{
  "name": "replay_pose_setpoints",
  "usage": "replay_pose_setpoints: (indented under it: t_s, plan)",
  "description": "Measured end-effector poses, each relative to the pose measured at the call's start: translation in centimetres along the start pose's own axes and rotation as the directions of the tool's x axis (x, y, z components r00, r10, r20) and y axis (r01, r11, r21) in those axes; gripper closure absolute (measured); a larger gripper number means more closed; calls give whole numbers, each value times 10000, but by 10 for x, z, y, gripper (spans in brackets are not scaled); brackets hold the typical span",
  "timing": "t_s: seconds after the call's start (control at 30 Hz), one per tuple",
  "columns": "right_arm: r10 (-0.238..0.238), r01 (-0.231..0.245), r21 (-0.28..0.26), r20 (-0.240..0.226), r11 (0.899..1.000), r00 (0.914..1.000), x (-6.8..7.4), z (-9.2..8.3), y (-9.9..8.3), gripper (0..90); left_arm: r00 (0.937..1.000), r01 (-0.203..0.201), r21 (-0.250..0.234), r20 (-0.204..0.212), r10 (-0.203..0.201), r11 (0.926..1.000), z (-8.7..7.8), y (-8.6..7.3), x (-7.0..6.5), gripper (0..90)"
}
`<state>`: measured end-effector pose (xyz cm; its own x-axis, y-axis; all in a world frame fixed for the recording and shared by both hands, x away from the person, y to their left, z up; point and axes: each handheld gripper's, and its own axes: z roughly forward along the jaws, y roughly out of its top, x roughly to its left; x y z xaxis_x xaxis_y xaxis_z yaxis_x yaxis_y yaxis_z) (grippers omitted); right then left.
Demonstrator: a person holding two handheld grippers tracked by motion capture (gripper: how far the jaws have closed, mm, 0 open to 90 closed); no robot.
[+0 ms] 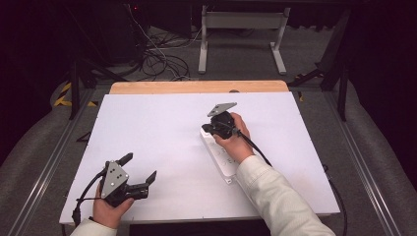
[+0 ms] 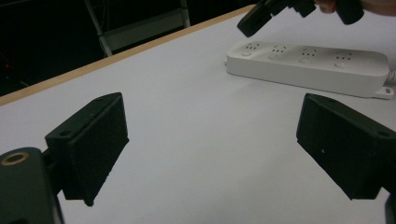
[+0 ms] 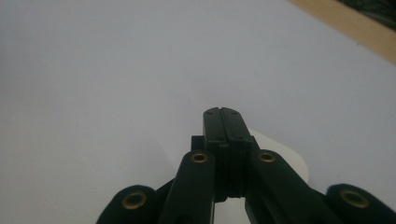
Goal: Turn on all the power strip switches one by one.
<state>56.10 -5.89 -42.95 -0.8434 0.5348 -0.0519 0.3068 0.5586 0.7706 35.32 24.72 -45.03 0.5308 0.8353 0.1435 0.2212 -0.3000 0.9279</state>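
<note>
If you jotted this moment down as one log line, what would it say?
left gripper: open, empty, near table corner | right gripper: shut, empty, above power strip | power strip: flat on white table

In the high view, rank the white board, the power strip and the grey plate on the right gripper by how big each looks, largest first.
1. The white board, by far the largest.
2. The power strip, partly hidden under the hand and sleeve, yet its visible part already looks bigger than the plate.
3. The grey plate on top of the right gripper, smallest.
</note>
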Motion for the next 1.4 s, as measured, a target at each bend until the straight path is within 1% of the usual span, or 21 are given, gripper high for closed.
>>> replay_pose_setpoints:
  t_s: [0.07,0.13,0.17,0.2,0.23,0.33,0.4,0.47,0.5,0.57,0.7,0.8,1.0,1.03,1.1,1.2,1.33,1.4]
  plan:
    - [-168,168,-115,-20,9998,9999,4,-8,3,900,10000,10,5,23,-10,10000,0,0,0,94]
    - [-292,293,-121,15,9995,9996,6,-14,4,897,10000,-45,-14,-3,45,10000,0,0,-1,94]
    - [-268,267,-125,-53,9996,9996,7,-16,4,821,10000,-78,-51,-41,78,10000,-1,0,-1,94]
    - [-292,292,-127,17,9995,9996,7,-17,4,803,10000,-91,-28,-40,91,10000,-1,0,-1,94]
    - [-342,343,-73,74,9994,9994,8,-19,4,794,10000,-23,-50,-25,23,10000,-2,0,-1,94]
    - [-403,403,-71,40,9992,9992,9,-22,4,736,10000,-68,-33,-47,68,10000,-1,1,-1,94]
    - [-533,533,-115,-9,9985,9986,11,-24,5,670,10000,-36,-48,-51,36,10000,-1,0,-1,94]
    - [-755,756,-210,79,9969,9971,13,-26,6,588,10000,-24,-24,-31,24,10000,-1,0,0,94]
    - [-759,762,-300,97,9966,9971,14,-27,6,563,10000,-61,-27,-51,61,10000,-1,0,0,94]
    - [-707,709,-450,72,9965,9975,15,-29,7,515,10000,18,-61,-41,-18,10000,-2,0,0,94]
    - [-813,825,-728,191,9939,9965,18,-39,9,440,10000,6,-72,-54,-7,10000,-2,0,0,94]
    - [-787,791,-934,76,9925,9969,19,-47,9,382,10000,-11,-61,-58,10,10000,-2,0,-1,94]
    - [-537,530,-1352,-19,9894,9986,19,-65,3,344,10000,-16,-74,-70,16,10000,-2,1,-1,94]
    - [-566,565,-1362,31,9891,9984,20,-68,2,333,10000,-13,-79,-72,12,10000,-2,1,-1,94]
    - [-706,747,-1320,355,9884,9969,21,-74,-1,329,10000,-13,-76,-66,12,10000,-2,1,-1,94]
    - [-574,605,-1441,258,9877,9980,20,-82,-7,299,9999,-81,-81,-91,80,9999,-2,1,0,94]
    - [-662,710,-1438,377,9871,9971,20,-92,-15,255,10000,-37,-76,-77,36,10000,-2,1,-1,94]
    - [-563,605,-1544,316,9862,9979,21,-98,-20,248,10000,-39,-78,-79,39,10000,-2,1,-1,94]
